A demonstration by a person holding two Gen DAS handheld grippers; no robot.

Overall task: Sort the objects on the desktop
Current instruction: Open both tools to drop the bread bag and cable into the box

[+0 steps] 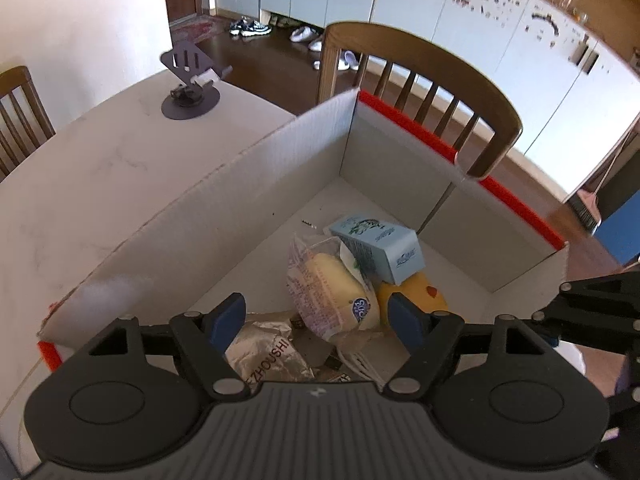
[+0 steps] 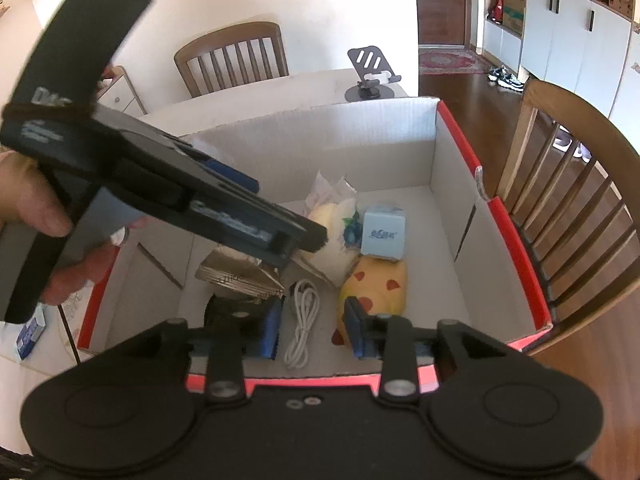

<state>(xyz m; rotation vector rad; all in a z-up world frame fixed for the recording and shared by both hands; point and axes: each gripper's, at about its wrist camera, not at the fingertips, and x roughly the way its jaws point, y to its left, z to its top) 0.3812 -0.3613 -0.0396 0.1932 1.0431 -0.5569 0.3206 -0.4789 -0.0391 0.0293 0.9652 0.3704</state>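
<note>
Cardboard box (image 1: 256,184) on the desk (image 1: 100,184) holds sorted items.
Left hand-held gripper (image 1: 316,318) gapes above a wrapped bun (image 1: 340,292); right hand-held gripper (image 2: 314,330) stands parted, empty, over a white cable (image 2: 302,326).

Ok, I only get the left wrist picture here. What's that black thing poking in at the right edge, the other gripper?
Observer: Yes, that's the right gripper. Its own camera shows its jaws slightly apart and empty, above the near rim of the cardboard box.
Operator: And the white loops I barely see at the bottom?
Observer: A coiled white cable on the box floor, beside the yellow toy.
Operator: Anything left outside the box?
Observer: A small blue and white carton lies just outside the box's left wall.
</note>
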